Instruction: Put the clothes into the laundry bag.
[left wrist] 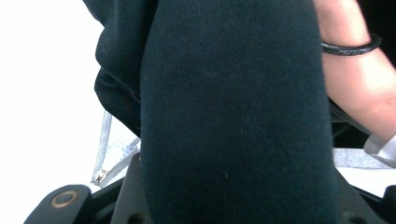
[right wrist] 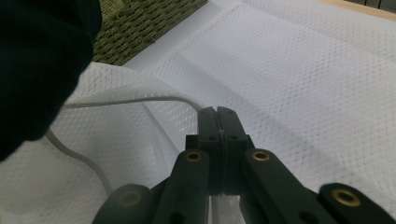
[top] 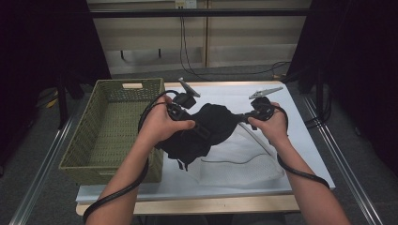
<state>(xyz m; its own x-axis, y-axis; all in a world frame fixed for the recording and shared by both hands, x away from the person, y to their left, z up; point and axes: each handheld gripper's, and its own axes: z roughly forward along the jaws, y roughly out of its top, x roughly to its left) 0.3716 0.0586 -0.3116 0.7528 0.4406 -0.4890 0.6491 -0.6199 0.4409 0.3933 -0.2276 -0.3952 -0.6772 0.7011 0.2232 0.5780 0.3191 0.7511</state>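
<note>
The black garment (top: 206,129) hangs bunched between the two hands, lifted above the middle of the desk (top: 305,140), with its lower folds drooping onto the white mesh laundry bag (top: 244,164) that lies flat beneath it. In the left gripper view the dark knit cloth (left wrist: 233,116) crosses right in front of the camera, and a zipper pull (left wrist: 99,176) of the bag shows below it at the left.

The left hand-held gripper (top: 187,123) appears to be clamped on a thick fold of the garment: its jaws stand part way apart with the cloth packed between them. The right hand-held gripper (right wrist: 217,116) has its jaws pressed together; in its own view they seem to pinch the thin white mesh (right wrist: 289,84) at the bag's edge, next to a pale cord (right wrist: 135,99), while the garment (right wrist: 42,65) hangs off to the side.

By my reading, the garment is picked up and the bag's mouth is being held, but the cloth is not yet inside: most of it hangs outside and above the mesh. Feeding it through the opening and closing the zipper would remain. The green woven basket (top: 112,126) stands at the desk's left, touching nothing in hand, and looks empty.
</note>
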